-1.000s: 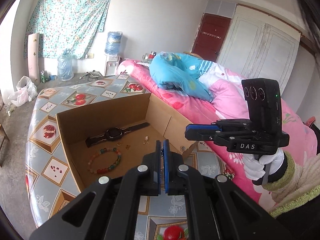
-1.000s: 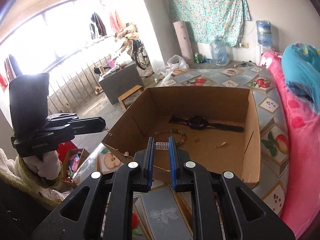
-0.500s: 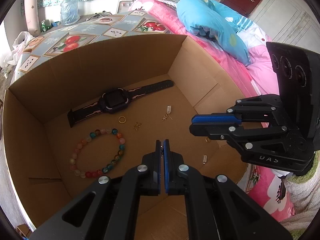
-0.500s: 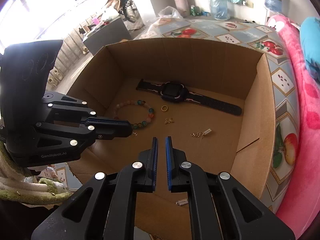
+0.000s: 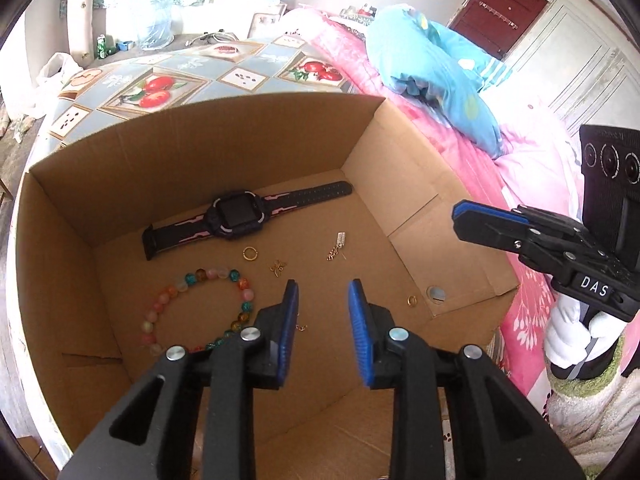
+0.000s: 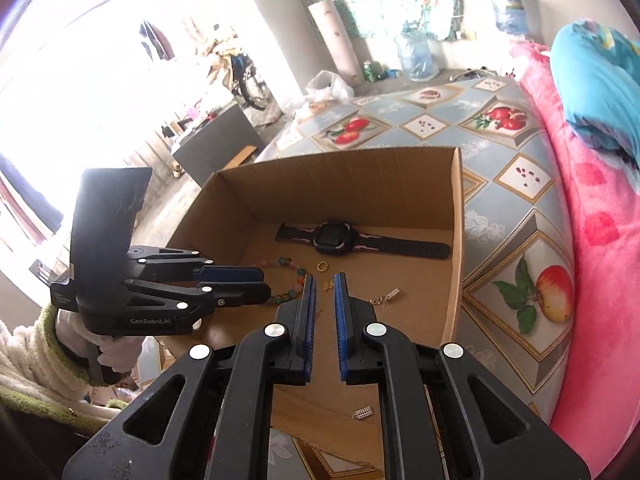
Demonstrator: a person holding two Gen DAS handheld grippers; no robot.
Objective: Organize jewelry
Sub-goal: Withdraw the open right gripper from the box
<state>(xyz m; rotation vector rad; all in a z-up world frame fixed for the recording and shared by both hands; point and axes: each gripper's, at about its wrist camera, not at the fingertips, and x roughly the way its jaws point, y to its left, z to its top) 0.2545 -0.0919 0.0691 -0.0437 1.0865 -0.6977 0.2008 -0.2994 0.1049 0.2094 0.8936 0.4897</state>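
An open cardboard box (image 5: 200, 152) holds a black and pink watch (image 5: 238, 216), a bead bracelet (image 5: 190, 279), a gold ring (image 5: 249, 254), a gold charm (image 5: 278, 267), a chain earring (image 5: 338, 246) and a small hoop (image 5: 412, 301). My left gripper (image 5: 322, 286) hangs inside the box, its jaws opening with nothing between them. A tiny gold piece (image 5: 300, 326) lies by its left finger. My right gripper (image 6: 323, 280) hovers over the box's near edge; its jaws are opening slightly, a narrow gap and nothing held. A silver bar piece (image 6: 362, 414) lies on the floor below it.
The box sits on a table with a fruit-patterned cloth (image 6: 516, 264). A pink blanket (image 5: 472, 168) and a blue pillow (image 5: 432, 64) lie to the right. White-gloved hands (image 5: 568, 336) hold both grippers. Water bottles (image 6: 414, 56) stand on the floor beyond.
Both grippers came in over the box. The silver piece left the right jaws and now lies on the box floor. The left jaws went from shut to apart.
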